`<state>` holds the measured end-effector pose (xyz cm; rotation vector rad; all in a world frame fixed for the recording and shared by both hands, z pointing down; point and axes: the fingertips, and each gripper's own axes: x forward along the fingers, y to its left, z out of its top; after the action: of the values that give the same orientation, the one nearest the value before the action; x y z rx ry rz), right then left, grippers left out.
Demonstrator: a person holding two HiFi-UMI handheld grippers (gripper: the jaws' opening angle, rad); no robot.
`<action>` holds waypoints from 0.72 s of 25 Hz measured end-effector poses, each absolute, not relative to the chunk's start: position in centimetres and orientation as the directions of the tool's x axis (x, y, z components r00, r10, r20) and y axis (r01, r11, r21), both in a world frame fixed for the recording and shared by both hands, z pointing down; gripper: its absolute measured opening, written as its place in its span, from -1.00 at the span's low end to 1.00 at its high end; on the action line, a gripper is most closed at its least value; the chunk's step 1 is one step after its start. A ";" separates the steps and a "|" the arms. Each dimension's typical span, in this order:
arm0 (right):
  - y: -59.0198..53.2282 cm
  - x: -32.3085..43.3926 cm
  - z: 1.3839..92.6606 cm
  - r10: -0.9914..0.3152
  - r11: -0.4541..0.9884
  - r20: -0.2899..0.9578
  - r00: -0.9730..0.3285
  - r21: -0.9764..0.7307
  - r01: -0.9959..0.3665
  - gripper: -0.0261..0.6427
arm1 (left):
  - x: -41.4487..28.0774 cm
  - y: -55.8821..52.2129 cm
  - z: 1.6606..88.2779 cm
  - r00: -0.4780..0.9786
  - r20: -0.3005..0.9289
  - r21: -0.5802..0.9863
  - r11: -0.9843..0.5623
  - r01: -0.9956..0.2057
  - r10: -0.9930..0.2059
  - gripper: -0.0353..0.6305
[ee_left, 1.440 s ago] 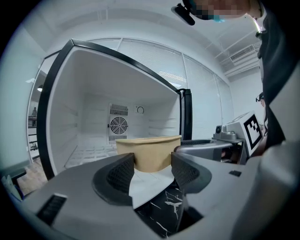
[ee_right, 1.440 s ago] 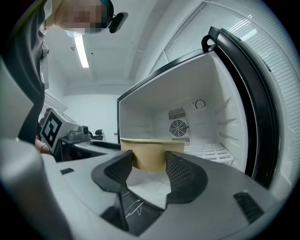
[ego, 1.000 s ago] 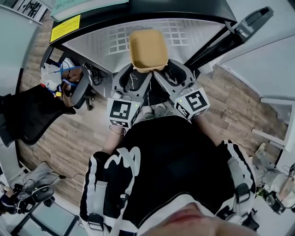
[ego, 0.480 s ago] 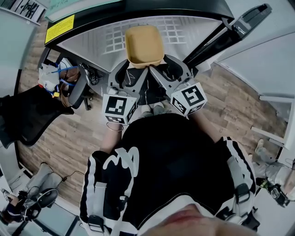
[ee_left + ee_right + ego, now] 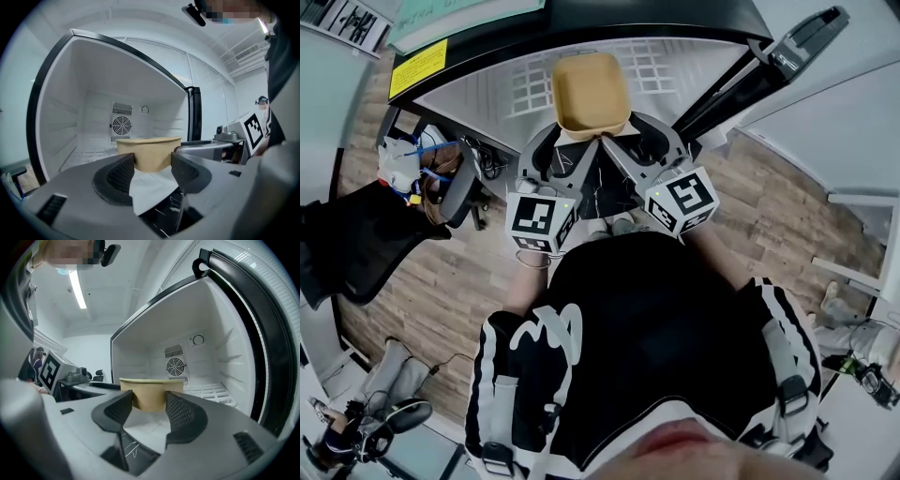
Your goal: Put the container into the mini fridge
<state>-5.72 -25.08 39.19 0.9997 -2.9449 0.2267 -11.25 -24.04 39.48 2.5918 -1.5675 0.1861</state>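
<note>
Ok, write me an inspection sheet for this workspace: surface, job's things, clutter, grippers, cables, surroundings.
Surface: white wire shelf inside the mini fridge, bare where it shows.
Job's things: tan container, open-topped and empty, held at the fridge mouth over the shelf; door open.
Clutter: nothing seen in the fridge.
Grippers: left gripper and right gripper, each shut on the container's near side.
Cables: blue and dark leads on the floor, left of the fridge.
Surroundings: wood floor, black office chair, fan grille in the fridge's back wall.
</note>
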 end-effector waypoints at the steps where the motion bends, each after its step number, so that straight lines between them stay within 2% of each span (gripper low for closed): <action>1: -25.1 -5.7 39.2 -0.604 0.784 0.068 -0.794 -0.131 -0.607 -0.23 | -11.3 -24.1 39.5 0.461 0.160 0.029 -0.463 -0.886 -0.873 -0.14; 18: -26.7 -6.2 39.1 -0.607 0.781 0.064 -0.792 -0.139 -0.609 -0.23 | -11.7 -25.7 39.2 0.460 0.162 0.044 -0.459 -0.887 -0.873 -0.14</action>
<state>-6.16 -26.72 39.07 1.0072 -2.9500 0.2383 -11.70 -25.73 39.21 2.5787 -1.5622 0.1754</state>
